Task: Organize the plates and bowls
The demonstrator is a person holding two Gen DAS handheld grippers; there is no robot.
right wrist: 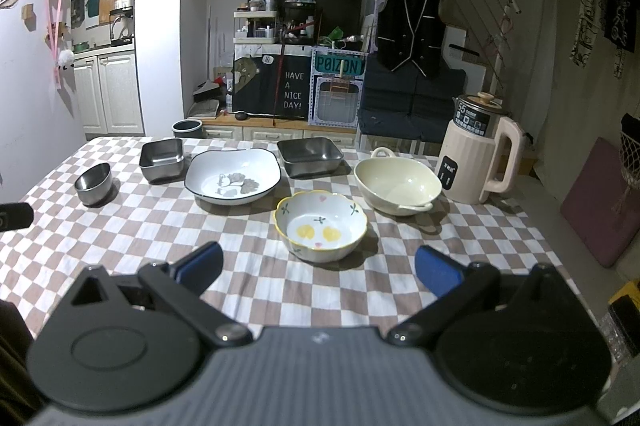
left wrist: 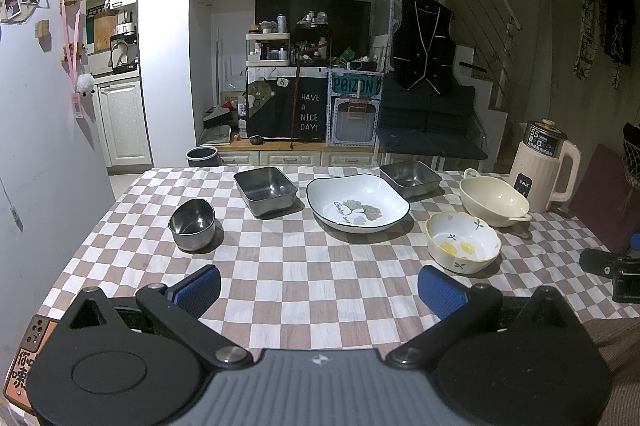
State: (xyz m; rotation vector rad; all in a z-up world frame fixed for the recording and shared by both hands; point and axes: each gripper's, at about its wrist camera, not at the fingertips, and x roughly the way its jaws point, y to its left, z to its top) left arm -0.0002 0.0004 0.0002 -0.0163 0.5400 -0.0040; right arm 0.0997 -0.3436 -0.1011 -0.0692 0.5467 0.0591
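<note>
Both the left gripper (left wrist: 320, 286) and the right gripper (right wrist: 318, 270) hung with jaws spread wide and empty (probably sizing up a first pick). The dishes sat apart across the checkered surface (left wrist: 304, 274): the flowered bowl (right wrist: 321, 231) nearest the right gripper, the white plate (left wrist: 357, 202) mid-row between two steel trays.

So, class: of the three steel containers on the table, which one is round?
The small steel bowl at the far left. The other two, the left steel tray and right steel tray, are rectangular.
</note>
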